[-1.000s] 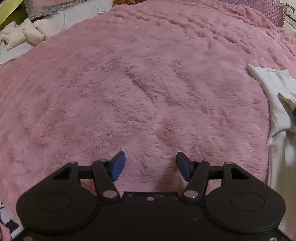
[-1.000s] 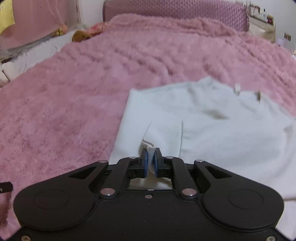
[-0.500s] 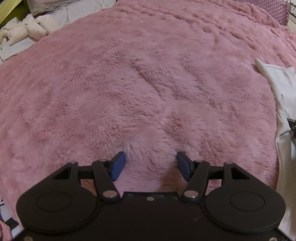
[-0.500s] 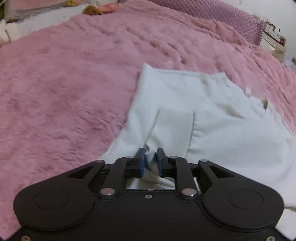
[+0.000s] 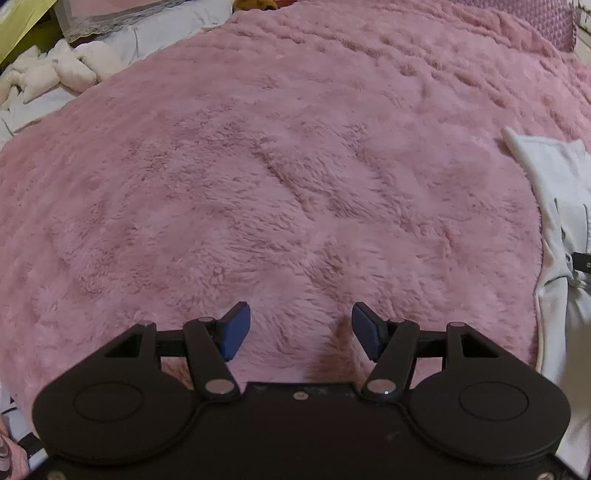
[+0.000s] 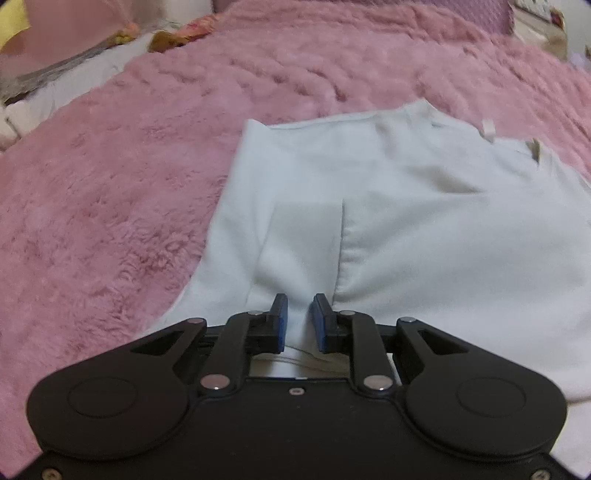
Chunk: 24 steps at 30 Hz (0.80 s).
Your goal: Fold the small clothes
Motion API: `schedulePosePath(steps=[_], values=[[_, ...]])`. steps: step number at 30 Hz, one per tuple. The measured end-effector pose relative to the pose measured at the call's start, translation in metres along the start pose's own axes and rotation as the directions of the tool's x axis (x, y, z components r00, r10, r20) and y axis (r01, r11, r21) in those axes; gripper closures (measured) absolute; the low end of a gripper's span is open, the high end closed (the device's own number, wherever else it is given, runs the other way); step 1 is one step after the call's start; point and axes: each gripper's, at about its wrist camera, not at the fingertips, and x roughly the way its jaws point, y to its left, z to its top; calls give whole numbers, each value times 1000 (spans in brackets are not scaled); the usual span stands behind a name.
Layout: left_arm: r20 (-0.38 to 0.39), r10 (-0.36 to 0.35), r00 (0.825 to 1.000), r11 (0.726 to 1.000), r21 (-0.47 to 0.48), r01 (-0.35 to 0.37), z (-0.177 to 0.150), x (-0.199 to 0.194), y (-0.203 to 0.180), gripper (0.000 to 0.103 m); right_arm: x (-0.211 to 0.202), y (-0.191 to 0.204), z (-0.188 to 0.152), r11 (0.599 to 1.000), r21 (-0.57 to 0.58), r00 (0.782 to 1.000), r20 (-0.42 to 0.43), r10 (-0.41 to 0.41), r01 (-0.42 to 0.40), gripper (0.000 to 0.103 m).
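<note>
A white small garment lies spread on the fluffy pink blanket, with a folded flap running down its middle toward me. My right gripper hovers over the garment's near edge, its blue pads a small gap apart with cloth showing beneath them, not pinched. In the left wrist view the same garment sits at the far right edge. My left gripper is wide open over bare pink blanket, well left of the garment, holding nothing.
White bedding and a plush toy lie past the blanket's far left edge. A padded purple headboard runs along the back. A tip of the other gripper shows at the right edge of the left wrist view.
My right gripper's pads, shut on the garment's edge a second ago, have spread apart and let the cloth go. The left gripper stayed open and shifted slightly over the blanket.
</note>
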Motion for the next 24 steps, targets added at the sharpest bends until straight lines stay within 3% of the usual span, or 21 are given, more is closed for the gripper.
schedulePosePath(steps=[4,8,11,13,16,18,21,24], values=[[-3,24,1000,1000,19,-24,0,0,-13,41,-28,-11,8,999,12,999,42,32,-33,90],[8,17,1000,999,47,-18,0,-2,-32,41,-59,-56,15,997,-45,995,81,-65,69,90],[24,40,999,992,116,-43,-4,-1,-44,40,-82,-127,15,983,-54,979,116,-168,175,89],[30,61,998,990,122,-64,-5,1,-42,41,-103,-198,15,965,20,955,135,-262,262,81],[20,65,998,995,79,-67,-4,4,-29,40,-121,-292,13,933,175,938,93,-335,315,80],[14,78,997,996,53,-78,-2,7,-22,40,-127,-333,11,918,240,937,69,-342,317,80],[15,102,995,994,31,-102,0,10,-16,40,-133,-332,7,929,230,943,94,-318,290,80],[10,111,994,993,26,-111,1,14,-14,40,-121,-294,3,965,204,977,100,-190,167,77]])
